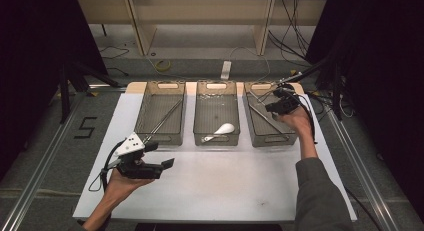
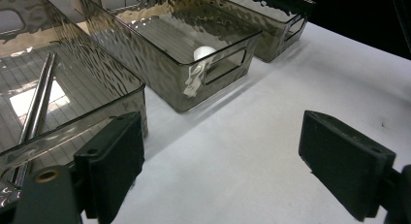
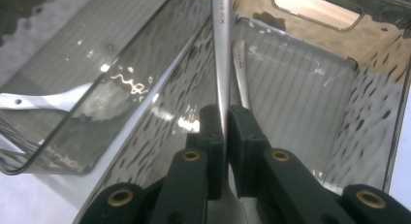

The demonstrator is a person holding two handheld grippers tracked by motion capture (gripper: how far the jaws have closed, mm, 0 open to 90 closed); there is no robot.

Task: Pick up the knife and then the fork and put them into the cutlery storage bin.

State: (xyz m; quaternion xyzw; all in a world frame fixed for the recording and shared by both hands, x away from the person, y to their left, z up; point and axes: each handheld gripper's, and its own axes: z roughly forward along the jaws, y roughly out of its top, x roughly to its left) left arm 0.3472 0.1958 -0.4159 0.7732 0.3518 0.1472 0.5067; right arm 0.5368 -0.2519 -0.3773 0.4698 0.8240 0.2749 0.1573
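Three smoky clear bins stand in a row on the white table point(image 1: 210, 181). Over the right bin point(image 1: 272, 137) my right gripper point(image 1: 276, 104) is shut on the handle of a silver utensil point(image 3: 222, 49), which runs straight out from between the pads. A second silver utensil point(image 3: 241, 71) lies on that bin's floor just below. A white spoon point(image 1: 220, 130) rests in the middle bin point(image 1: 216, 140). Two thin metal rods point(image 2: 36, 103) lie in the left bin point(image 1: 159, 137). My left gripper point(image 1: 160, 156) hovers in front of the left bin, jaws wide open and bare.
Metal rails run along both sides of the table. A black "5" point(image 1: 85, 127) is marked on the floor at the left. Shelving legs and cables stand behind the bins. Bare white surface stretches in front of the bins.
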